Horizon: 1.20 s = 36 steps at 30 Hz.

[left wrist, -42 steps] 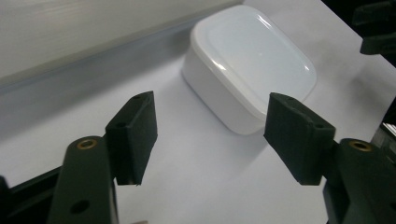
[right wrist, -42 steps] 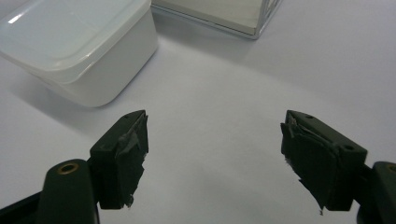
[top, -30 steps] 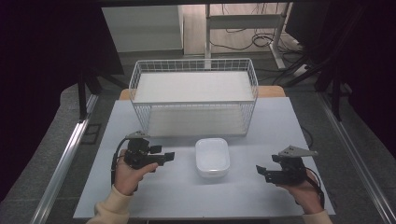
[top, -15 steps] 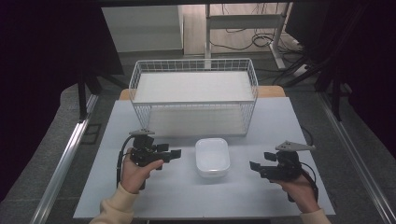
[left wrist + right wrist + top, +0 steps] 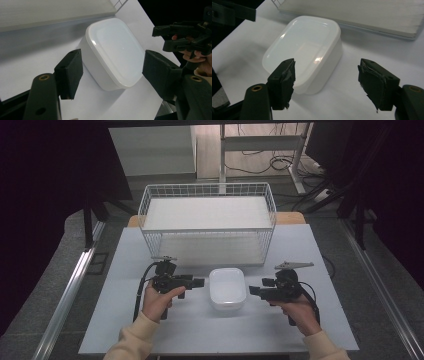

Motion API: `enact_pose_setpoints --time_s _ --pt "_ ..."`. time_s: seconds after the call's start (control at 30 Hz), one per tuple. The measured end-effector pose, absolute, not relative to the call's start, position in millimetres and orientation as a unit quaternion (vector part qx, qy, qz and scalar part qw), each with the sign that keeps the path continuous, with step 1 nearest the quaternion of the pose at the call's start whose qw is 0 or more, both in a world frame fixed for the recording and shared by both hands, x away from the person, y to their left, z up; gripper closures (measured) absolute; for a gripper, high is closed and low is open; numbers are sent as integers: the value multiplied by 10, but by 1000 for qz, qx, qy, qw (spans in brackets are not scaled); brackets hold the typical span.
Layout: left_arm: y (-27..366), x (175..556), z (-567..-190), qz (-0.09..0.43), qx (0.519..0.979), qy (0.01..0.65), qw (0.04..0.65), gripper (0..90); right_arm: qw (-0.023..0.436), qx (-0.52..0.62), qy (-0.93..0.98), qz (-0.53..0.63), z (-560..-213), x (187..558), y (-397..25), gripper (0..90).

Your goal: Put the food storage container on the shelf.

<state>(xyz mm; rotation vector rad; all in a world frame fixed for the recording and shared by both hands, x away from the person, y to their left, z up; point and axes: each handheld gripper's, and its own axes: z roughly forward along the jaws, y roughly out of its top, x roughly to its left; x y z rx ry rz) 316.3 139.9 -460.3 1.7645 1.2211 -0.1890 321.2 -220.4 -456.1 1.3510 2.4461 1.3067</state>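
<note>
A white rectangular plastic container with rounded corners sits on the table between both hands; it also lies ahead of the jaws as the container and the container. My left gripper points at its left side, a short gap away, jaws open and empty, as my left gripper confirms. My right gripper points at the container's right side, nearly touching it, jaws wide open with nothing between them in the right gripper view. The right gripper also appears far off beyond the container.
A white wire basket stands behind the container at the table's far side. The pale table top has free room at the left, right and front. Dark floor and a metal rail flank the table.
Both grippers have moved inward toward the white container, the left one rightward and the right one leftward. The container has not moved.
</note>
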Motion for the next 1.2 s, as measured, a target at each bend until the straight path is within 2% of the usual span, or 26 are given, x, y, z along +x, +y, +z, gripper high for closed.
enact_pose_setpoints --time_s 0.27,0.43,0.9,1.03,1.2 --pt "1299 3266 -4716 -94 722 503 466 347 -2 447 790 421 -4642 3366 -2069 356" --pt "1187 3330 -4842 -124 716 509 462 371 -32 460 782 419 -4740 3472 -2017 390" --pt "1073 3381 -5081 -185 705 513 454 460 -78 473 778 407 -4880 3515 -1933 467" --pt "1065 3380 -5103 -185 700 521 451 483 -90 476 774 408 -4891 3516 -1925 479" --pt "1070 3372 -5094 -175 695 533 451 553 -100 492 758 415 -4888 3511 -1972 577"
